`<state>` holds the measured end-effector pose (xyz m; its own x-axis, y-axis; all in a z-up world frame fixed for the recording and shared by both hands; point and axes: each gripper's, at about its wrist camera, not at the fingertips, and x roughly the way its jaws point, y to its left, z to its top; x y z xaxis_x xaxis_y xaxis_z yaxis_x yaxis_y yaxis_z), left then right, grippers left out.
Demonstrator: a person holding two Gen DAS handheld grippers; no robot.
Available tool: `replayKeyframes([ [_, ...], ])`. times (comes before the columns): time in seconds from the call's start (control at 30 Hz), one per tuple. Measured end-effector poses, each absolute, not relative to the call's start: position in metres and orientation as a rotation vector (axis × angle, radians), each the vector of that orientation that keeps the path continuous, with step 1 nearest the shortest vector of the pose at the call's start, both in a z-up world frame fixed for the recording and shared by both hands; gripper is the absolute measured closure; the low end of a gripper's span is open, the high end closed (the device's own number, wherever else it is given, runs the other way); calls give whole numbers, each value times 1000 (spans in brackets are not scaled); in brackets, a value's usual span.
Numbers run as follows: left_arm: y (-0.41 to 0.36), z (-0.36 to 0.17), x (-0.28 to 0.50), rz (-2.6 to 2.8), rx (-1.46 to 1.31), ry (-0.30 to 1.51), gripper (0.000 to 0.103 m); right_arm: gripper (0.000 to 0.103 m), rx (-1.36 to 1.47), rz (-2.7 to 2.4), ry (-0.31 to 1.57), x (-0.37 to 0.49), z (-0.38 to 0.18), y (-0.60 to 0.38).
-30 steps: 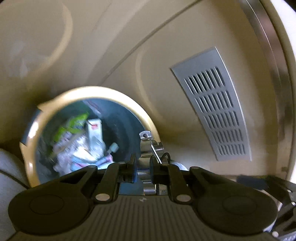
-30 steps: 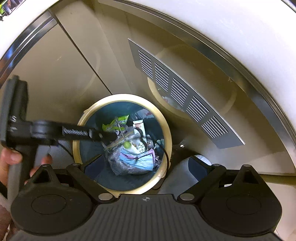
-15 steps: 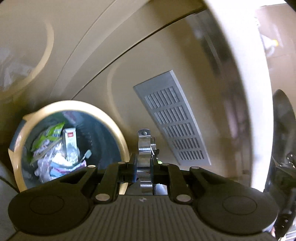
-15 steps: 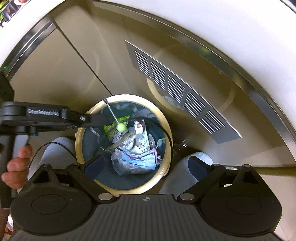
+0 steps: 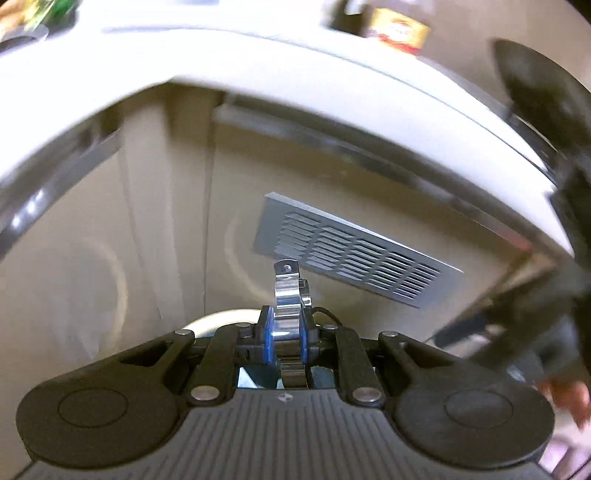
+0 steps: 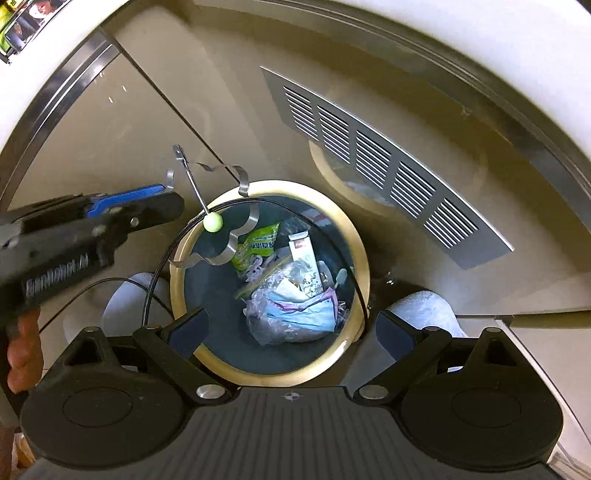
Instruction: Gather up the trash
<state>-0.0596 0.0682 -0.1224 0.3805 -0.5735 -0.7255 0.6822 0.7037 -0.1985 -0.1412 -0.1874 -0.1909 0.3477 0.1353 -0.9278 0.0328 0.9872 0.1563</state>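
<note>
Left gripper (image 6: 162,197), clamped on wavy shiny metal strip with green ball-tipped pin (image 6: 212,223), has risen from inside round gold-rimmed dark bin (image 6: 360,254) to above its left rim, rolled.

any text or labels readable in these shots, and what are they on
Nothing reads cleanly.
Green snack packet in the trash bin: white characters, too small to read.
White carton in the bin: red label, unreadable.
Left hand-held gripper body: raised white lettering, blurred.
Yellow and red package on the countertop: blurred.
</note>
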Motion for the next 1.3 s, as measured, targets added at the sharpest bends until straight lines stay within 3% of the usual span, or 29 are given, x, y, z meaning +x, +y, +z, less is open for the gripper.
replayKeyframes([
  [0.37, 76, -115, -46, -783, -27, 894, 89, 6, 237, 171, 1111, -151, -183, -183],
  [0.7, 66, -77, -64, -795, 345, 591, 88, 5, 115, 188, 1118, -161, -182, -163],
  [0.93, 65, -102, -55, -791, 320, 760, 88, 5, 176, 153, 1114, -162, -177, -186],
  [1.3, 63, -211, -27, -666, 243, 1198, 85, 5, 178, 58, 1118, -188, -160, -217],
])
